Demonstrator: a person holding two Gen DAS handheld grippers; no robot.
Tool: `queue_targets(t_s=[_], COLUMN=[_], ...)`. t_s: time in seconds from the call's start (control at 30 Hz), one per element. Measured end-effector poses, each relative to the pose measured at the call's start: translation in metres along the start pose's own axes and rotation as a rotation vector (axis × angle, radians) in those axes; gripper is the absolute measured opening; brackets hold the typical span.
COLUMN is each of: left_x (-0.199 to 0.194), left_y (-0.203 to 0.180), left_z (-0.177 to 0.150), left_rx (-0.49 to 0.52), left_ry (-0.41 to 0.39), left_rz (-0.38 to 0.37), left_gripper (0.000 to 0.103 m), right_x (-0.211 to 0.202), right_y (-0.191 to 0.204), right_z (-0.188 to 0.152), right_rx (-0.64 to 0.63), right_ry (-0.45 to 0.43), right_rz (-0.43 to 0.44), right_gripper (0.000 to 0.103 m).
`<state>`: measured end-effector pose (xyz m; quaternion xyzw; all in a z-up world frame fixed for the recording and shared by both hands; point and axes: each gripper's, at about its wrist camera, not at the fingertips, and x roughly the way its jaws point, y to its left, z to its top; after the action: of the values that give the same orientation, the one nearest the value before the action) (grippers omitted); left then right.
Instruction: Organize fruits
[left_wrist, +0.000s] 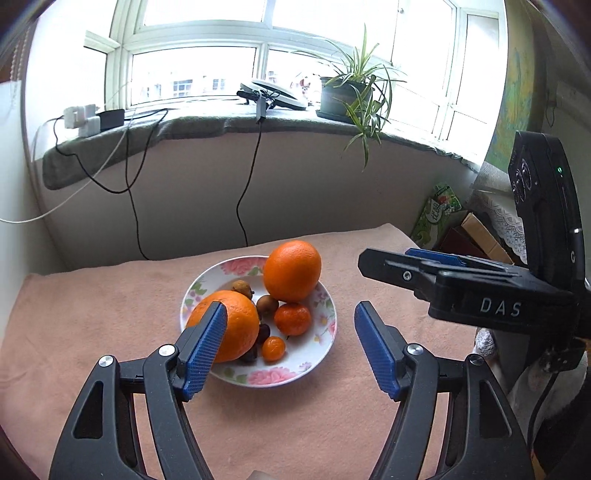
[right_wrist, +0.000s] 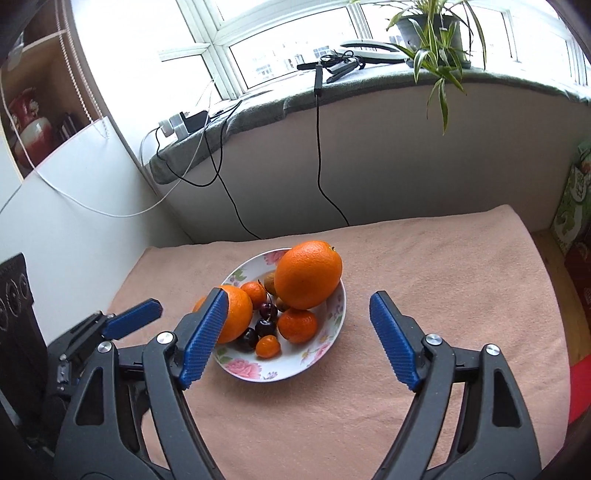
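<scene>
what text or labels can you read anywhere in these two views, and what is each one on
"DAS": white letters on the black body of the right gripper, seen in the left wrist view.
Green printed carton against the wall at the right: large characters and pictures on it, too blurred to read.
Same green carton in the right wrist view: print unreadable.
Nothing readable on the white floral plate or the fruit.

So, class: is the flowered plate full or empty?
Full. The flowered plate holds two big oranges, smaller mandarins, dark cherries and small brown fruits.
</scene>
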<state>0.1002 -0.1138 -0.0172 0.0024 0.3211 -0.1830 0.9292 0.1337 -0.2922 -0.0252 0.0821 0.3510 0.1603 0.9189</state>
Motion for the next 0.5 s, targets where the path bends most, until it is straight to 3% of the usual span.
queue_targets(t_s=[0.3, 0.43, 0.5], left_x=[-0.038, -0.045, -0.046], left_y=[0.004, 0.008, 0.011], left_z=[-0.021, -0.034, -0.041], left_rx=[-0.017, -0.031, -0.044], left_ry=[-0.06, -0.048, -0.036], left_rz=[0.064, 0.091, 0.103], left_gripper=[0.08, 0.08, 0.08], right_x=[-0.04, -0.057, -0.066], right_y=[0.024, 0.026, 0.028], right_z=[-0.04, -0.06, -0.069], right_rx=[-0.103, -0.1, -0.104], right_ry=[-0.086, -0.138, -0.174], right_rz=[-0.162, -0.223, -0.267], right_gripper=[0.083, 0.099, 0.102])
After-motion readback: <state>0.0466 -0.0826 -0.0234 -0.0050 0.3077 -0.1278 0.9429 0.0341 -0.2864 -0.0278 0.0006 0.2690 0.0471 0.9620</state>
